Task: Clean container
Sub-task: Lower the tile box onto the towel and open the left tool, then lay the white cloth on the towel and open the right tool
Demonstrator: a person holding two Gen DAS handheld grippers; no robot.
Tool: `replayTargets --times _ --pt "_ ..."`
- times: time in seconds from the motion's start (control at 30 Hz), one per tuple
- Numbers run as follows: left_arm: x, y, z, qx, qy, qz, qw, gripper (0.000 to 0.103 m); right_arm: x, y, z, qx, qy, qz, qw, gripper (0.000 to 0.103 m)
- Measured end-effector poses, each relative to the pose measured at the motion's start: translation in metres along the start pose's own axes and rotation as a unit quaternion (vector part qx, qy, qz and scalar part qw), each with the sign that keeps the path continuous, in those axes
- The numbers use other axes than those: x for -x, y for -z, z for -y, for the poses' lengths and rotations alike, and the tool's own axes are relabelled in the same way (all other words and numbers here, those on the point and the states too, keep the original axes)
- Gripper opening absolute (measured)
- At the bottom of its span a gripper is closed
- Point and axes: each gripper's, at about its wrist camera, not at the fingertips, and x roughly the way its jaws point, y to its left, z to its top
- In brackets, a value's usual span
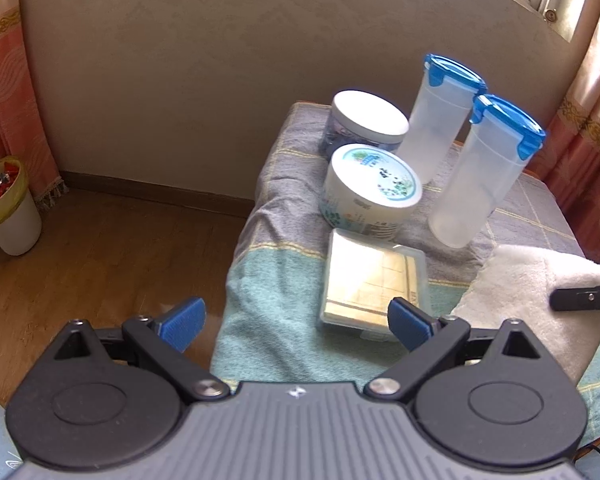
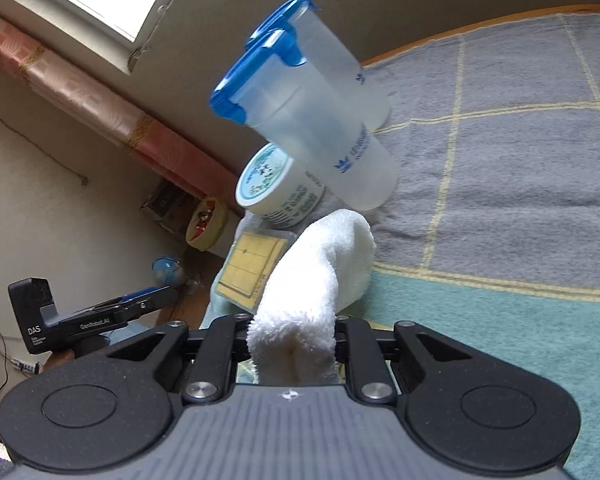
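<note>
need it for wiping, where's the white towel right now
The white towel is pinched in the right gripper, draping forward onto the cloth-covered table just right of the flat square container.

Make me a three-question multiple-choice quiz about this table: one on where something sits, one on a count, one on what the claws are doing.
1. Where does the flat square box lie?
A. nearer the camera than the round printed tub
B. on the floor
C. on top of a tall jar

2. How many tall jars have blue lids?
A. one
B. two
C. four

3. What is the right claw doing?
A. hanging open and empty
B. clamped on a white towel
C. clamped on a jar

Answers: 1 A, the flat square box lies just in front of the round printed tub. 2 B, one tall jar and another. 3 B, the right claw pinches the white towel.
</note>
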Motion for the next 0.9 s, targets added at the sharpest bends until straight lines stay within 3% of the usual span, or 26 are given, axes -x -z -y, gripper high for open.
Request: replayTargets --times 0.27,0.47,0.63,0.9 --pt "-0.005 -0.003 0.017 -0.014 0.008 -0.009 0.9998 0.098 0.004 -0.009 0.029 0.005 0.042 -0.014 0.999 0.021" --pt "-0.009 -0.005 0.024 -0.023 0.008 -0.019 0.9995 0.098 0.003 -0.019 0.038 0.019 0.065 -0.024 0.997 0.028" --pt "-0.011 -0.005 0.032 -0.032 0.011 -0.021 0.9992 0.098 0.002 -0.025 0.045 0.011 0.121 -0.020 0.992 0.057" --pt "-0.013 -0.003 0.039 -0.045 0.019 -0.012 0.9987 0.098 0.019 -0.023 0.051 0.019 0.224 0.001 0.974 0.068"
